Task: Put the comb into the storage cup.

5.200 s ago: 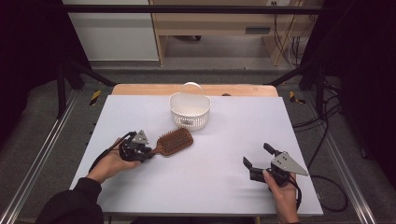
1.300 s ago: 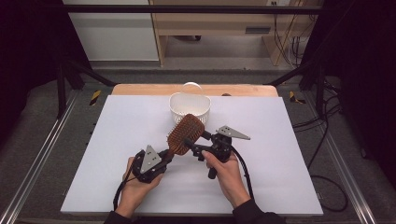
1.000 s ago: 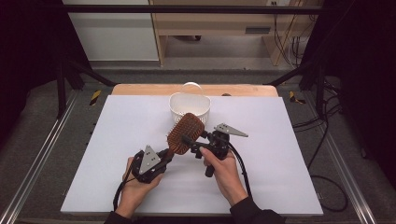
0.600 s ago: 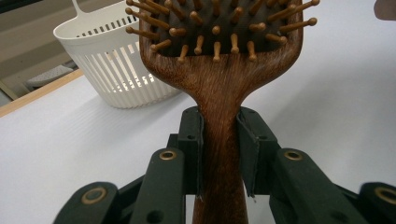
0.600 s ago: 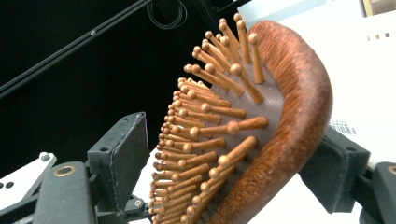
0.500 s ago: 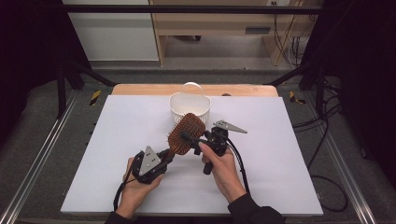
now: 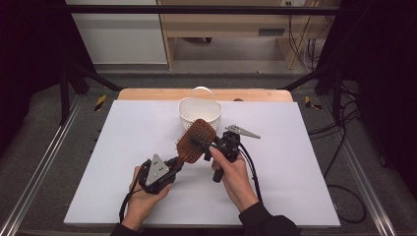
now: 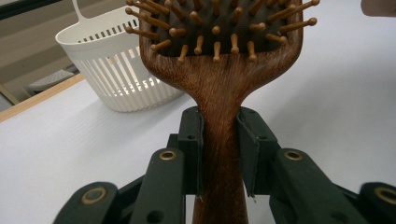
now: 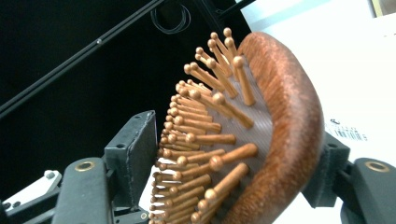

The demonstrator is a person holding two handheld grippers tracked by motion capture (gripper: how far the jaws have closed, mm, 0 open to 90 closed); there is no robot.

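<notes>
A brown wooden hairbrush (image 7: pixel 196 140) with peg bristles is held up off the white table (image 7: pixel 305 177), between my two grippers. My left gripper (image 7: pixel 176 161) is shut on its handle; in the left gripper view the pads clamp the narrow neck of the hairbrush (image 8: pixel 219 84) just below the head, at the left gripper (image 8: pixel 219 135). My right gripper (image 7: pixel 209 144) comes in from the right onto the head. In the right gripper view one jaw sits behind the hairbrush's (image 9: pixel 285 121) wooden back and the other meets the bristle tips, so the right gripper (image 9: pixel 233 149) looks shut on the head.
A white slotted plastic basket (image 7: pixel 187 115) with a hoop handle stands just behind the brush at the table's far middle, also seen as the basket (image 8: pixel 116 70) in the left gripper view. Black frame rails run along both table sides.
Five seconds ago the left gripper held the brush at the left and the right gripper rested far right. Both have come together mid-table; over the last second the right gripper edged onto the brush head.
</notes>
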